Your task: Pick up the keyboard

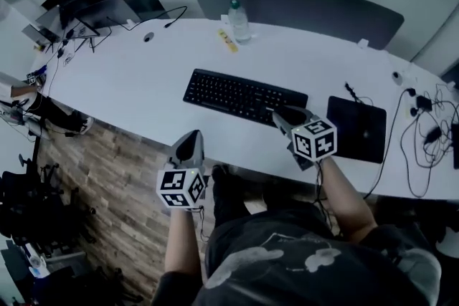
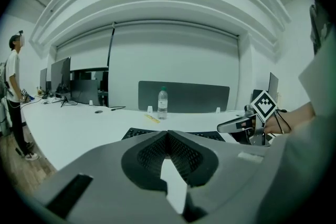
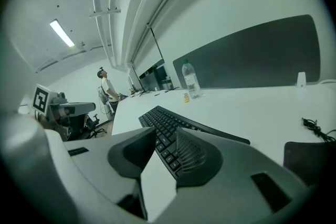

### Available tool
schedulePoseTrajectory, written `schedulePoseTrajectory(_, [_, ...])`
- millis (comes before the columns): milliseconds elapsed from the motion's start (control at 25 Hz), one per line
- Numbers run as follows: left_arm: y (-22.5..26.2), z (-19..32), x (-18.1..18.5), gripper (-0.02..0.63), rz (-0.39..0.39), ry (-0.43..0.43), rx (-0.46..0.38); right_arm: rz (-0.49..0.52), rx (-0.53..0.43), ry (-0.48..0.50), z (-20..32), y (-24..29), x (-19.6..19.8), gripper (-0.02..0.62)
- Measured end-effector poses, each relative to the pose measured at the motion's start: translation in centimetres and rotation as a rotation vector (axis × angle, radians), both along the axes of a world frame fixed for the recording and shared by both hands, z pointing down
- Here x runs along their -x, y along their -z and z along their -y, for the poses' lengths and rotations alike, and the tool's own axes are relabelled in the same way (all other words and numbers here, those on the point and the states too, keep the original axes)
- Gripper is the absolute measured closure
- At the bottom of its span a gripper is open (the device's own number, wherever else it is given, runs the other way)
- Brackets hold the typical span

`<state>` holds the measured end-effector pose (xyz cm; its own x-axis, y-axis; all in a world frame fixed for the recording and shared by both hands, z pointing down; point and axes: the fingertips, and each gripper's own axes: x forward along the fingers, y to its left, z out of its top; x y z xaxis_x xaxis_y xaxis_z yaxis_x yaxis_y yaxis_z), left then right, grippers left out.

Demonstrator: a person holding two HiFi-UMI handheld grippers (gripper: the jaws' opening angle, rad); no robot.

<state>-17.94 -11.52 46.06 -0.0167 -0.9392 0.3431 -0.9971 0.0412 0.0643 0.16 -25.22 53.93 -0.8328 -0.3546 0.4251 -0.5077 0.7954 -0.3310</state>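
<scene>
A black keyboard (image 1: 242,97) lies flat on the white table (image 1: 129,75), a little in from its front edge. My right gripper (image 1: 285,116) hovers at the keyboard's right front corner. Its jaws stand slightly apart, and in the right gripper view the keyboard (image 3: 169,126) shows through the gap of the right gripper (image 3: 165,134), with nothing between the pads. My left gripper (image 1: 191,140) is over the table's front edge, short of the keyboard's left end. The left gripper (image 2: 168,134) has its tips together, and the keyboard (image 2: 135,134) shows just beyond them.
A water bottle (image 1: 239,21) and a yellow item (image 1: 228,40) stand behind the keyboard, before a grey divider panel (image 1: 301,7). A black mouse pad (image 1: 358,129) lies to the right, with cables (image 1: 423,118) beyond. Monitors (image 1: 93,3) stand far left. A person (image 2: 13,92) stands there.
</scene>
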Motion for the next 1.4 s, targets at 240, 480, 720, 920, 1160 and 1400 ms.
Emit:
schedulePoseTrajectory(240, [-1.4,4.6,1.9,0.604,0.007,-0.119,0.027,-0.067,0.014,0.047,0.7,-1.3,1.1,0.252])
schedulePoseTrajectory(480, [-3.0,9.4,4.5,0.604,0.012,-0.262,0.079,-0.294,-0.047,0.068,3.0,-3.5,1.7,0.113])
schedulePoseTrajectory(720, [-4.0,13.0,6.5,0.603,0.038,-0.401,0.114,-0.506,-0.054,0.195,4.6,-6.3,2.6,0.103])
schedulePoseTrajectory(920, [-4.9,14.9,7.1,0.603,0.058,-0.516,0.146,-0.617,-0.064,0.306,5.8,-7.1,3.2,0.103])
schedulePoseTrajectory(1160, [-6.0,16.7,7.4,0.603,0.097,-0.628,0.18,-0.744,-0.004,0.466,6.6,-8.4,3.7,0.104])
schedulePoseTrajectory(1400, [-6.6,18.0,8.1,0.603,0.082,-0.666,0.198,-0.809,0.097,0.586,6.4,-10.5,3.9,0.106])
